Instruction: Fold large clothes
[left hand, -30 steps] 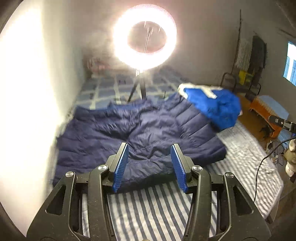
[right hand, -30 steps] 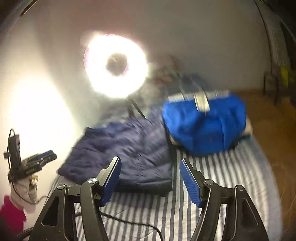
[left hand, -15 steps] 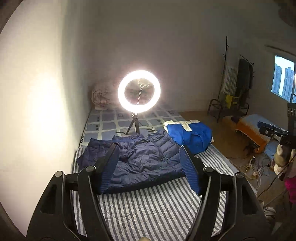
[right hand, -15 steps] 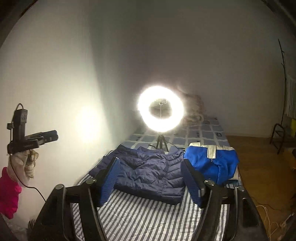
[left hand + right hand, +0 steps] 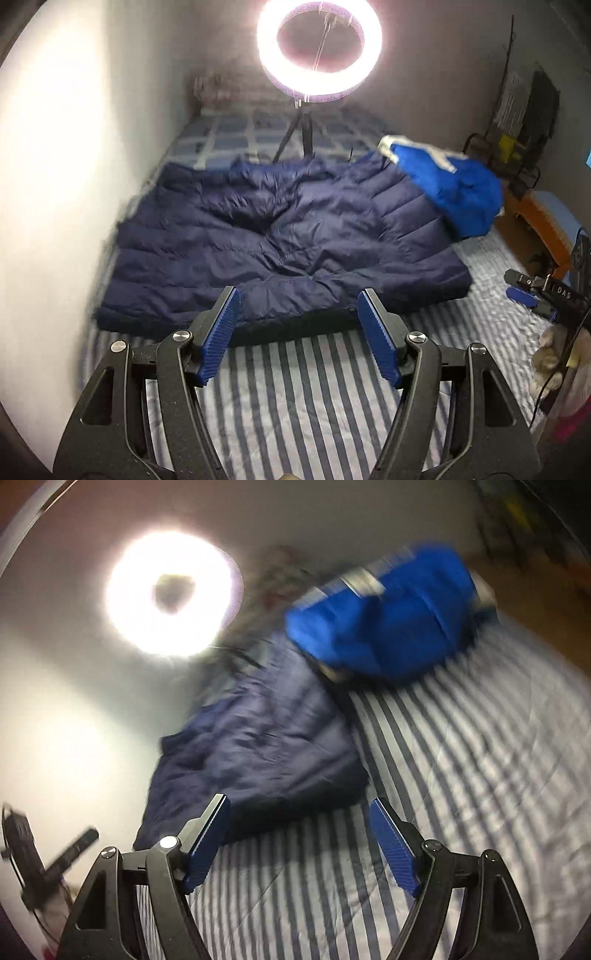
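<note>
A: Both views have dropped closer to the bed (image 5: 314, 406) since half a second ago.
B: Navy jacket (image 5: 280, 243) lies spread there; blue garment (image 5: 458, 192) at its far corner. Left tool (image 5: 299, 321) and right tool (image 5: 299, 834): 2 gaping, empty.

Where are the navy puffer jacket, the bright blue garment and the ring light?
Navy puffer jacket (image 5: 280, 236), left wrist view, quilted middle.
Bright blue garment (image 5: 458, 192), left wrist view, blue body.
Ring light (image 5: 319, 48), left wrist view, glowing rim's lower edge.
</note>
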The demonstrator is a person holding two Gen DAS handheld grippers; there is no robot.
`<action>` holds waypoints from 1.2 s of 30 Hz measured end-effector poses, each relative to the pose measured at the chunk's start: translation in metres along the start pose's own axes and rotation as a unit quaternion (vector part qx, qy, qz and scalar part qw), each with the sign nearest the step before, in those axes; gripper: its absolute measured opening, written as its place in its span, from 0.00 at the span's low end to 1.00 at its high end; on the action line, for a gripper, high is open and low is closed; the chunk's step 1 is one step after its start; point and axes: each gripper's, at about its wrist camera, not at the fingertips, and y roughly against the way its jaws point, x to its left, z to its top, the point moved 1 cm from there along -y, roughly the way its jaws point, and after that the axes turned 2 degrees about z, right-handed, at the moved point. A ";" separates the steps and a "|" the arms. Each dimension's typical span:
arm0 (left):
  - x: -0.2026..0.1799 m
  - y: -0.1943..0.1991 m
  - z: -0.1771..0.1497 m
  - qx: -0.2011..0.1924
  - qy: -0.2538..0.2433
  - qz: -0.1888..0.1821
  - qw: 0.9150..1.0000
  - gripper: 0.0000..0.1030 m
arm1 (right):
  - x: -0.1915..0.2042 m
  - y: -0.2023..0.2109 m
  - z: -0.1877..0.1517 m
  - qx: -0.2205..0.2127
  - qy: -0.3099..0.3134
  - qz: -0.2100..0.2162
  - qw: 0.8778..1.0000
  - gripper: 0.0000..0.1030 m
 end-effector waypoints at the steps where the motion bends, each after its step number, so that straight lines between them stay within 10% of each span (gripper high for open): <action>1: -0.002 -0.012 -0.002 0.003 -0.006 0.006 1.000 0.67 | -0.012 -0.020 -0.002 0.008 -0.022 -0.003 1.000 0.78; 13: -0.029 -0.146 -0.019 0.037 -0.049 0.029 0.998 0.66 | -0.053 -0.103 0.002 -0.014 -0.119 0.000 0.993 0.79; 16: -0.035 -0.167 -0.035 0.043 -0.075 0.040 0.995 0.66 | -0.036 -0.111 0.010 0.005 -0.088 0.002 0.996 0.33; 19: -0.026 -0.167 -0.034 0.042 -0.058 0.016 0.997 0.66 | -0.012 -0.102 0.015 -0.010 -0.031 -0.011 0.999 0.17; 28: 0.003 -0.001 -0.030 0.009 0.010 -0.039 0.999 0.65 | 0.093 -0.069 0.027 -0.061 0.164 -0.050 0.983 0.11; 36: 0.014 0.130 -0.105 -0.006 0.087 -0.094 0.992 0.65 | 0.181 -0.063 0.013 -0.088 0.282 -0.017 0.955 0.09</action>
